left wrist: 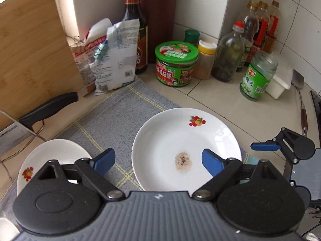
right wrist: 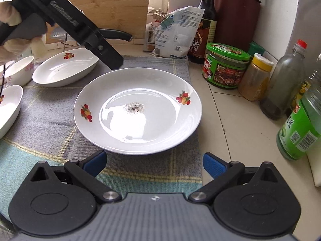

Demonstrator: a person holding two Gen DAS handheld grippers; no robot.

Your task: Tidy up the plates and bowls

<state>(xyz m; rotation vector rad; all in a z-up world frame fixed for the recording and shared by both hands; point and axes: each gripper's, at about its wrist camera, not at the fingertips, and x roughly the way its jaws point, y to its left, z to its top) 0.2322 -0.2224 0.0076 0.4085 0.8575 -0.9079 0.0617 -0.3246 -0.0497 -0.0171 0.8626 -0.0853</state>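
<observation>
Plates and bowls sit scattered on the grey cloth [right wrist: 50, 124]: the big speckled plate [right wrist: 138, 110] in the middle, an oval dish [right wrist: 64, 68] and small bowl [right wrist: 19, 71] beyond. Left gripper [left wrist: 158, 160] and right gripper [right wrist: 154, 162] both hover spread, holding nothing. Stacking looks barely begun; next, one must pinch a rim.

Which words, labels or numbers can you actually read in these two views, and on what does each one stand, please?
"橄榄菜": green label of the glass jar.
"香菇酱", partly legible: label of the green-lidded sauce jar.
White packets: print too small to read.
Dark sauce bottle: label blurred.
Far bottles: labels unreadable.
Left gripper: raised lettering on its arm, blurred.
Plate: fruit motifs only.
</observation>
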